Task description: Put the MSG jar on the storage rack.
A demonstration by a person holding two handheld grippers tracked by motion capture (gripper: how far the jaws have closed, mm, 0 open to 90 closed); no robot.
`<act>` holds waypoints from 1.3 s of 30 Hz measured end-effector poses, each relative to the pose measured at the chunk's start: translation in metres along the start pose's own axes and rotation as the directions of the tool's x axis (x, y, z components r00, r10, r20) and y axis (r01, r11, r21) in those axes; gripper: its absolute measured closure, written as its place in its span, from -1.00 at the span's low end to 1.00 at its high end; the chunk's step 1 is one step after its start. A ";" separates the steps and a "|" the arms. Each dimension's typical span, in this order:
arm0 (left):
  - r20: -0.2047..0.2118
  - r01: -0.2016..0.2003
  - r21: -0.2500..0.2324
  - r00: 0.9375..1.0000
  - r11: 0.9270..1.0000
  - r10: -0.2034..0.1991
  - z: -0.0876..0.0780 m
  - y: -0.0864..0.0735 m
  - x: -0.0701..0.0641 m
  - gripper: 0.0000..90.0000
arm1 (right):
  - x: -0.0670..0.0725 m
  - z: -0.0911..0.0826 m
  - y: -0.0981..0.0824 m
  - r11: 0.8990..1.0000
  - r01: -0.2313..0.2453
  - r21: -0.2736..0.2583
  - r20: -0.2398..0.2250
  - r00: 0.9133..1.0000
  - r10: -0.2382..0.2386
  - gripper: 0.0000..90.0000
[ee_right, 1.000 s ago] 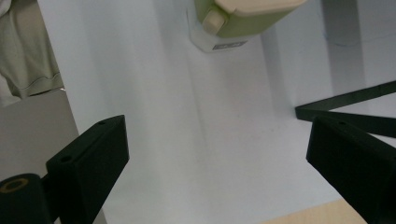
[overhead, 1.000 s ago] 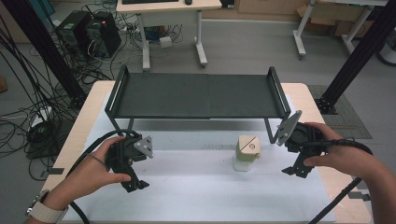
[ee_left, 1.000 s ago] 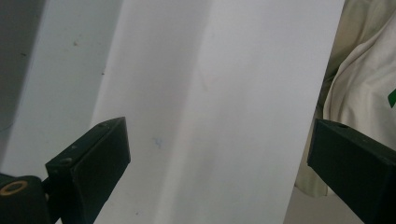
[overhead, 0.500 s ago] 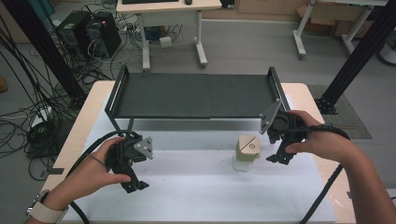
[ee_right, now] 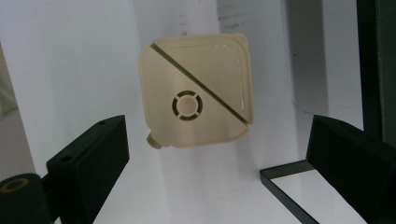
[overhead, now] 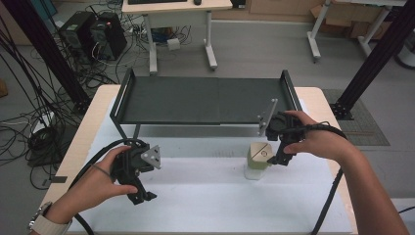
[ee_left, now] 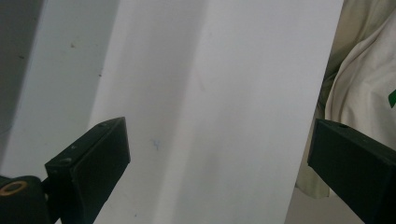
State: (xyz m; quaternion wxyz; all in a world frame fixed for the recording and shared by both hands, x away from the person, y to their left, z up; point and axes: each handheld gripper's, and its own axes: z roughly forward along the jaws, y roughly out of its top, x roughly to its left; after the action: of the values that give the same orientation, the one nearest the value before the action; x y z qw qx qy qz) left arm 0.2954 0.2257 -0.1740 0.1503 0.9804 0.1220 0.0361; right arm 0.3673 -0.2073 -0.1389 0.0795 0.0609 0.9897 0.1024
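While the right gripper [overhead: 280, 157] hovers wide open just right of it, the cream plastic container [overhead: 259, 155] stands upright on the white table [overhead: 205, 196], near the dark metal rack [overhead: 205, 100]. Its square lid [ee_right: 197, 88] carries 1 diagonal groove and a round vent; its base is hard to see. Also open, the left gripper [overhead: 139, 193] holds nothing.

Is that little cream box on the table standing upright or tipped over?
Upright. The box stands on the table, its lid facing up at the right gripper, whose open jaws hover above it.

No readable text, label, brand, number or sign appears on anything.
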 end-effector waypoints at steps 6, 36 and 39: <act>0.000 0.004 -0.003 1.000 1.000 -0.004 0.001 0.000 0.000 -0.87 | -0.005 0.010 0.008 1.000 0.015 0.014 -0.021 1.000 -0.015 -0.87; 0.003 -0.013 -0.017 1.000 1.000 0.013 0.003 -0.003 -0.002 -0.87 | 0.000 0.062 0.040 0.988 0.115 0.099 -0.055 0.992 -0.110 -0.72; 0.003 -0.011 -0.016 1.000 1.000 0.011 0.003 -0.003 -0.002 -0.87 | -0.002 0.066 0.043 0.986 0.121 0.116 -0.068 0.991 -0.113 -0.70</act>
State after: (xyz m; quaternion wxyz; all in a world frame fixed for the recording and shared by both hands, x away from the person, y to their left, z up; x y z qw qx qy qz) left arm 0.2932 0.2272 -0.1776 0.1583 0.9799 0.1163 0.0362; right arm 0.3845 -0.1531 -0.1936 0.0512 0.0042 0.9979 0.0400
